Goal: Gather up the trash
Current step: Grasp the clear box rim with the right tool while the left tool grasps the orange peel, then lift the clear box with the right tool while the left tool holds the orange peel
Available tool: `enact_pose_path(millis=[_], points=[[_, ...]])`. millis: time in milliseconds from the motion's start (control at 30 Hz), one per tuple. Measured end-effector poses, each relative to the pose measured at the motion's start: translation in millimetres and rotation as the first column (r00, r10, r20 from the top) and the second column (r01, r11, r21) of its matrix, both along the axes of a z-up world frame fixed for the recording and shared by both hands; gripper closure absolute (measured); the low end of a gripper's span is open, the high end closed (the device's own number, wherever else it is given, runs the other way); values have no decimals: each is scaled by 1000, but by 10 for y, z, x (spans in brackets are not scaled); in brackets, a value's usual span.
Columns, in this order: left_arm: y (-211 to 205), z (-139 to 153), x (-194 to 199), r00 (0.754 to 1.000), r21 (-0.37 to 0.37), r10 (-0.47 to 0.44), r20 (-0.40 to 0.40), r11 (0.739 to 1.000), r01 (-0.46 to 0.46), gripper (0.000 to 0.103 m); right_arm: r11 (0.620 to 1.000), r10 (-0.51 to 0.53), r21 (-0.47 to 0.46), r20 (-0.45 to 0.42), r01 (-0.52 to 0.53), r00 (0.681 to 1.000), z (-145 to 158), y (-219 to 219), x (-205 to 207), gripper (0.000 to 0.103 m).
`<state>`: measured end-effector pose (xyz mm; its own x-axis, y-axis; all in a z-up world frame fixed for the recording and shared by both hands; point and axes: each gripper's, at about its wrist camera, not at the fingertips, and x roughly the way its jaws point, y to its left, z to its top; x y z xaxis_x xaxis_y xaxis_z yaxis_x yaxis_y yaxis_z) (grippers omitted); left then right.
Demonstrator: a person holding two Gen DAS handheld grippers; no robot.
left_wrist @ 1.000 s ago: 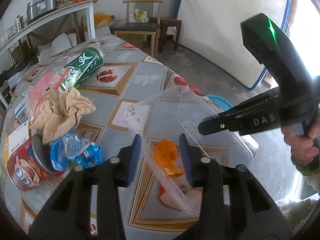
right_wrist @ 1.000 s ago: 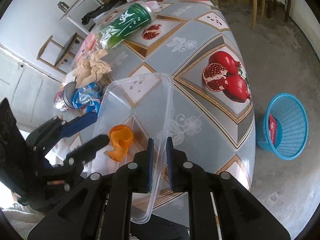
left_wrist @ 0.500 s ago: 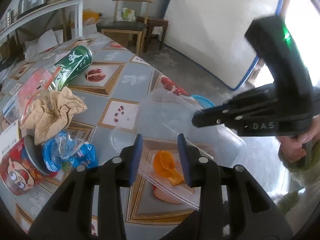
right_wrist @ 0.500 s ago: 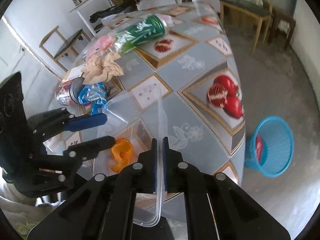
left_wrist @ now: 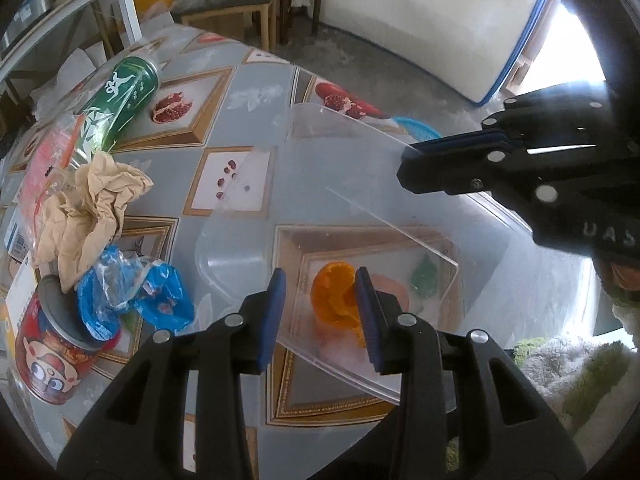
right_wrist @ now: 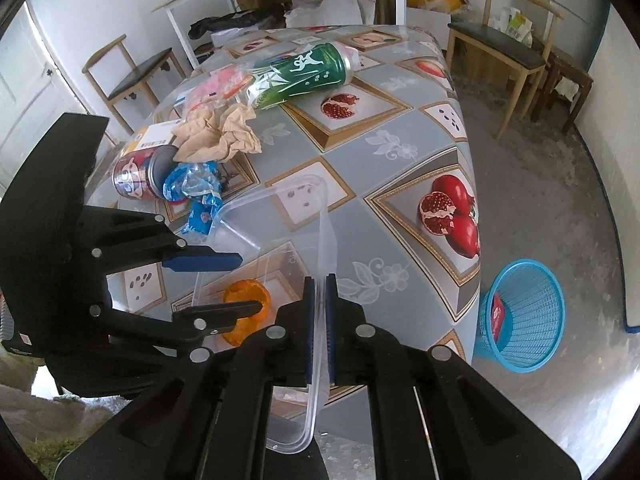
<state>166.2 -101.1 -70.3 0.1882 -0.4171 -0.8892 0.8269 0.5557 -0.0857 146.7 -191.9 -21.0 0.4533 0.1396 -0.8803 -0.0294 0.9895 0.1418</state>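
Observation:
A clear plastic container [left_wrist: 228,256] lies on the patterned table [left_wrist: 248,96] with an orange peel [left_wrist: 334,296] and pink and green scraps inside. My right gripper [right_wrist: 319,280] is shut on the clear lid [right_wrist: 324,232] and holds it tilted up off the container; it appears at the right of the left wrist view as the right gripper [left_wrist: 404,160]. My left gripper [left_wrist: 320,316] hovers at the container's near end with its jaws apart. The orange peel [right_wrist: 244,292] shows between them, and the pads do not press on it.
Left of the container lie a blue wrapper [left_wrist: 132,296], a red can [left_wrist: 48,352], crumpled brown paper [left_wrist: 92,204] and a green can [left_wrist: 120,100]. A blue mesh basket [right_wrist: 520,316] stands on the floor by the table's edge. Chairs and a shelf stand beyond.
The right gripper's jaws have shut on the clear lid and raised it, tilting it up off the container. The left gripper has stayed over the orange peel, turned slightly.

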Motion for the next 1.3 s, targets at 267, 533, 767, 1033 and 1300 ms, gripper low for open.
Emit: enact_pose_path(millis=[267,533,767,1033,1300], points=[[-58,-28,58,999,42,5,-37,999,-3,89,1000,-11,0,-3,11,1000,-10,-22,-3,98],[22,73,64,997,-38,66,-28,997,-67,99,999,-33,10,-11,33,999,-58,-87,-2,98],[205,419,91,985,-242,172,-14,955,-170,100,995,-88,36,-27,89,996,-149,-223,38,98],[468,710,178,942,-383,336,-9,869,-313,100,971,-195,130,-55,200,979,-264,-532,107,98],[495,588,136,919,-350,395,9,862,-367,100,967,-188,152,-113,204,976,-370,-560,124,96]])
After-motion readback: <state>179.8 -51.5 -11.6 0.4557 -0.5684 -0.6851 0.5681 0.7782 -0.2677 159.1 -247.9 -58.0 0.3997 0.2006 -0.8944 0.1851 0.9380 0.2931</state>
